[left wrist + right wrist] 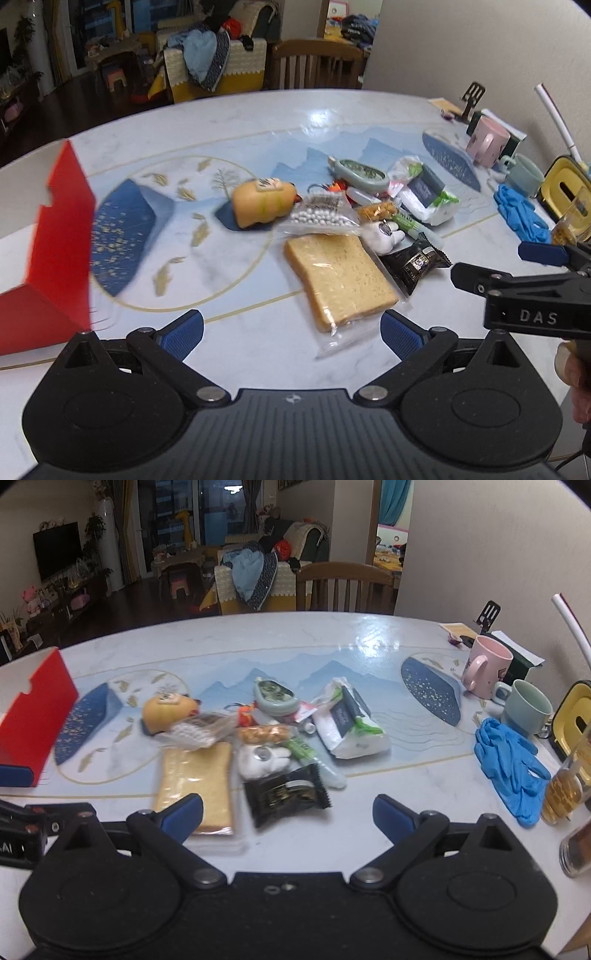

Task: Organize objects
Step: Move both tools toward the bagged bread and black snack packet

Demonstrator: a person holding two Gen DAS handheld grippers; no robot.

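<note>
Left wrist view: left tool (291, 330) released, empty, hovering over the surface (258, 122) just short of the bagged bread slice (338, 280). Red box (55, 258) stands at far left, well apart from the pile.

Right wrist view: right tool (288, 812) spread wide, holding nothing, near the black snack packet (286, 794). Tissue pack (351, 723), yellow plush (168, 710), bead bag (195, 733) all lie loose. Sorting looks barely begun; everything left.

Table (258, 635), marble-look with blue print, is carrying a red box (35, 716) far left, bagged bread slice (201, 782) and black snack packet (284, 794) near centre, tissue pack (351, 723) behind, blue gloves (509, 764) and two mugs (524, 705) sitting right.
</note>
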